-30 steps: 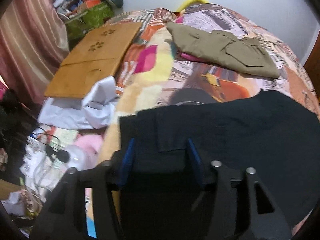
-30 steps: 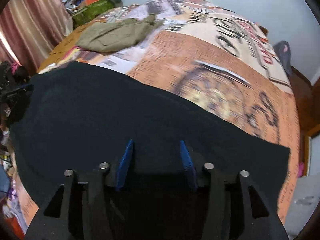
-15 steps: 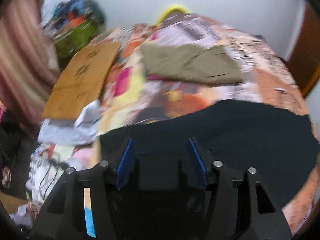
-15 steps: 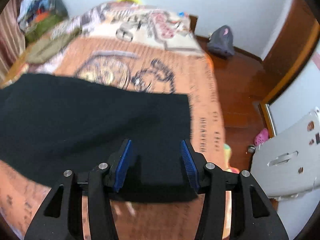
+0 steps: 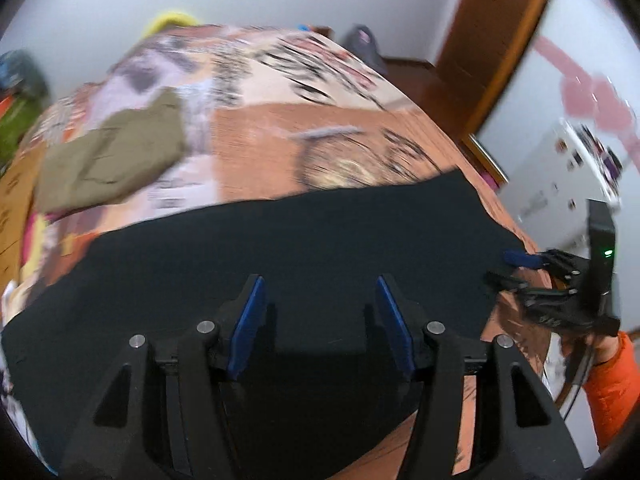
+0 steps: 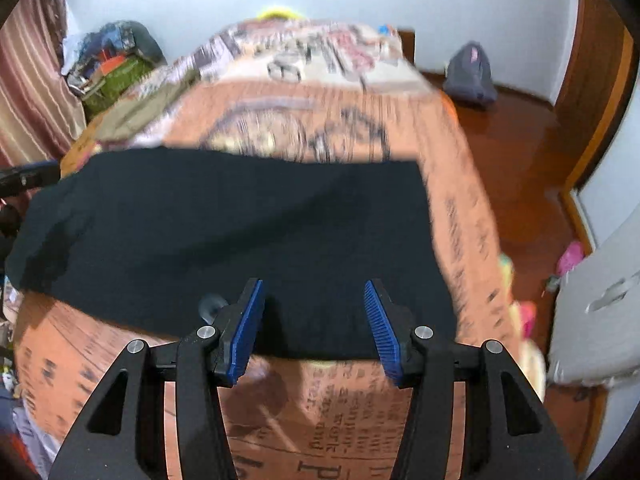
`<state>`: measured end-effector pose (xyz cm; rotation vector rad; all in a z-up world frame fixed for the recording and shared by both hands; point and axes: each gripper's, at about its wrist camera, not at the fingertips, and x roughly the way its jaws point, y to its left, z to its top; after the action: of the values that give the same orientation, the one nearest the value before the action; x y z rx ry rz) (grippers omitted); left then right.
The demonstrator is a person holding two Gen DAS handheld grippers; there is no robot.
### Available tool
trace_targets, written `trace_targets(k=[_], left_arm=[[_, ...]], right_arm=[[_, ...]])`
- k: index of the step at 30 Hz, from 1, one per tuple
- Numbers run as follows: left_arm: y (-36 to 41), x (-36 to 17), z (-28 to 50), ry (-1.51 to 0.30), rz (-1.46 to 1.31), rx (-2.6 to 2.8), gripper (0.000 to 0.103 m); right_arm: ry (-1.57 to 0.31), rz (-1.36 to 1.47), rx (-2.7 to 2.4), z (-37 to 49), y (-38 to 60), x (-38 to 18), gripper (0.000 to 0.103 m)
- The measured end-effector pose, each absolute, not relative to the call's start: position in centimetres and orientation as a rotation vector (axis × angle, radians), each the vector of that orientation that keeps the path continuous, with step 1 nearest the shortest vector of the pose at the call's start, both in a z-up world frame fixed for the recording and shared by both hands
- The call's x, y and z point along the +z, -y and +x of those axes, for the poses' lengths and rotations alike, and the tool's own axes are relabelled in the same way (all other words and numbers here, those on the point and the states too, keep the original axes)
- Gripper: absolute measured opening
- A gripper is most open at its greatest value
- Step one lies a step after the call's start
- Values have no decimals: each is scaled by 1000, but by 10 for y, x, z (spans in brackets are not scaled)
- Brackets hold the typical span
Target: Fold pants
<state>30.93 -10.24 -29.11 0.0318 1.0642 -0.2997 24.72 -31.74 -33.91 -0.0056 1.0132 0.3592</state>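
Ideally, with the black pants point(image 6: 240, 236) spread flat across the bed point(image 6: 460, 168), both the left gripper point(image 5: 320, 320) and right gripper point(image 6: 314, 322), jaws apart and empty, pinch matching near-edge corners before folding evenly.

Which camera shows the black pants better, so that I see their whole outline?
The right wrist view. There the black pants lie flat on the bed and nearly every edge shows. In the left wrist view the pants fill the lower frame and the left gripper hides their near edge.
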Motion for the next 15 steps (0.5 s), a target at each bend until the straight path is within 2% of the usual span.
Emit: trace_targets(k=[5,8,9,12,15], left_arm=[[144,-320,320,-1137,72,-337,57],[157,-327,320,-1138,94,-333,57],[161,-328,320,-1132,111,-331,57],[170,-330,321,-1122,136,-334,57],[177,-331,321,-1121,137,-353,57]], right_arm=[[-1015,95,378,244,346,-342,46],[-1033,52,360,240,356,-342,26],[-1042,65,367,239,361,-341,25],[-1053,85,344,233,369,-336,26],[-1030,107,265,222,382,-330,45]])
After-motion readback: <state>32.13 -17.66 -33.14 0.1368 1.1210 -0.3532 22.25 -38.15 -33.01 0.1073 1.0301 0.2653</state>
